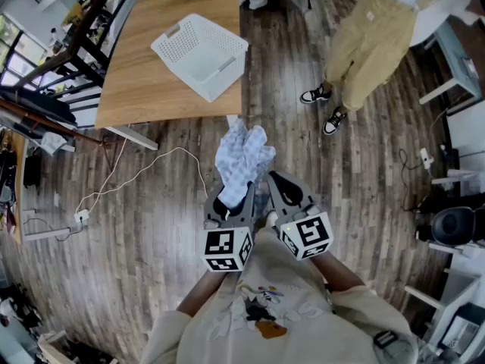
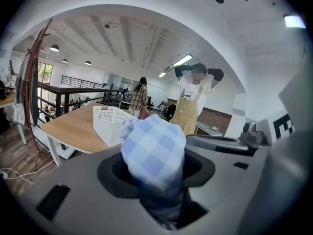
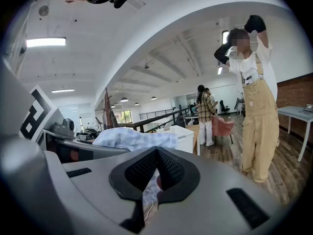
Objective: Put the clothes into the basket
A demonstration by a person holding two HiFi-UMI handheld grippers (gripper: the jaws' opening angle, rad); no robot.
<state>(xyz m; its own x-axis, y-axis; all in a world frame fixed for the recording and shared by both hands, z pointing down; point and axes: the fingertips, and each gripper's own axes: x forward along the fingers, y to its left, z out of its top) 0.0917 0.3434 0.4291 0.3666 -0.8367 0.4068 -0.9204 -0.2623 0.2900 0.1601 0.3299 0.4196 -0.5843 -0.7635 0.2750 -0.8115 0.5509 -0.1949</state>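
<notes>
Blue-checked cloth (image 1: 242,156) sits pinched in left tongs (image 2: 154,173) and right tongs (image 3: 154,175).

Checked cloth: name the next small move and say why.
Probably carry the checked cloth forward over the white basket: the left gripper and right gripper both grip it above the floor, short of the table bearing the basket.

1. Head view: from above, steeply down, close over the left gripper (image 1: 236,197) and right gripper (image 1: 277,191).
2. Left gripper view: nearly level along its jaws — toward the basket (image 2: 111,124).
3. Right gripper view: likewise; all three share basket and checked cloth (image 1: 242,154).
</notes>
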